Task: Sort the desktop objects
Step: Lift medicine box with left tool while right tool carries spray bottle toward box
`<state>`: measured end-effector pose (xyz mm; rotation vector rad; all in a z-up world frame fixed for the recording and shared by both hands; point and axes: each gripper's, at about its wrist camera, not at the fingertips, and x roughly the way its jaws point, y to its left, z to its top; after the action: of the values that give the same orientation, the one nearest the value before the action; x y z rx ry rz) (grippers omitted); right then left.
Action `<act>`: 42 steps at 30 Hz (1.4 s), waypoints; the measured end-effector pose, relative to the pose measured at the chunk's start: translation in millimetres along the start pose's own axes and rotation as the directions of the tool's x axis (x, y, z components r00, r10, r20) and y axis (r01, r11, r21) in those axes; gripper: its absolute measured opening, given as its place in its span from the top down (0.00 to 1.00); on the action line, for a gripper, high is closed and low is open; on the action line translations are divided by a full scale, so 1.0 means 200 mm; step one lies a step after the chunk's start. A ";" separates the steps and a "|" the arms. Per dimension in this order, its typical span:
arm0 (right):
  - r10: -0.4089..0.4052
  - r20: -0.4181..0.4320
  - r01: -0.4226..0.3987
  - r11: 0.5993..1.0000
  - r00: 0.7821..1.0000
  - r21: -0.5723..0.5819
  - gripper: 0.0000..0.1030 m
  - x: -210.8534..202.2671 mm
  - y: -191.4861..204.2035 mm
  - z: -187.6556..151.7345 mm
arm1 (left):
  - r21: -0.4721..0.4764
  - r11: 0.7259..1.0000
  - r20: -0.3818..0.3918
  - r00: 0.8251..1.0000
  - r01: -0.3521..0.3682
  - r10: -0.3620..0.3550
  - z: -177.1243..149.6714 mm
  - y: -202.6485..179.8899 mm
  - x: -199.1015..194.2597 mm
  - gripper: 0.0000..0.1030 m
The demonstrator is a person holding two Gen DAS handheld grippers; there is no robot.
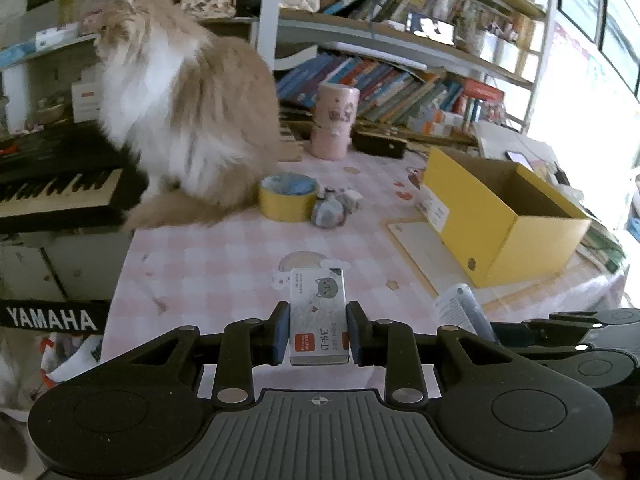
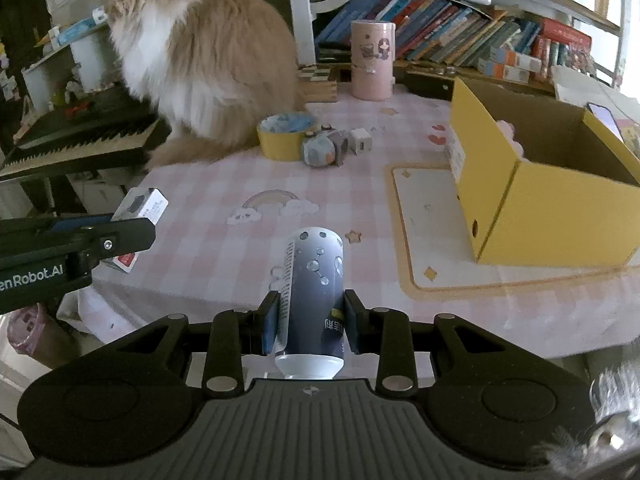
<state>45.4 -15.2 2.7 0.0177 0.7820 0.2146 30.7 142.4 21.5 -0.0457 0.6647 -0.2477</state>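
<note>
Clamping a small staple box (image 1: pixel 319 320), the left gripper (image 1: pixel 319 330) holds it between closed jaws above the pink checked tablecloth (image 1: pixel 224 264). Closed likewise, the right gripper (image 2: pixel 309 322) squeezes a grey tube (image 2: pixel 314 292); the open yellow box (image 2: pixel 540 184) sits ahead, rightward.

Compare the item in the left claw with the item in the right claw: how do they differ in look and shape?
The staple box in the left claw is flat-sided and rectangular; the tube in the right claw is round.
The staple box is pale with a grey cat picture and a red patch; the tube is dark blue-grey with bubble graphics and a white cap.
Both are clamped and held above the pink checked tablecloth.
</note>
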 end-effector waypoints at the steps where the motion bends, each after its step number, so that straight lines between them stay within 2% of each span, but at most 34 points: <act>1: -0.005 0.004 0.005 1.000 1.000 0.007 0.70 -0.02 0.00 -0.01 | 0.007 1.000 -0.005 1.000 0.008 -0.008 -0.01 -0.01 -0.01 0.73; 14: -0.109 0.017 0.106 0.985 0.994 0.137 0.70 -0.18 -0.09 -0.18 | 0.124 0.984 -0.042 0.991 0.129 -0.125 -0.07 -0.18 -0.03 0.73; 28: -0.208 0.006 0.202 0.954 0.978 0.220 0.70 -0.28 -0.20 -0.28 | 0.198 0.951 -0.074 0.971 0.239 -0.228 -0.08 -0.35 0.02 0.73; 42: -0.263 -0.007 0.254 0.924 0.965 0.288 0.70 -0.32 -0.36 -0.31 | 0.255 0.918 -0.102 0.953 0.303 -0.286 -0.05 -0.51 0.09 0.73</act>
<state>-29.8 -101.5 -3.5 0.1909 0.7706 -0.1515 16.3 40.2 14.7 0.1232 0.6810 -0.6317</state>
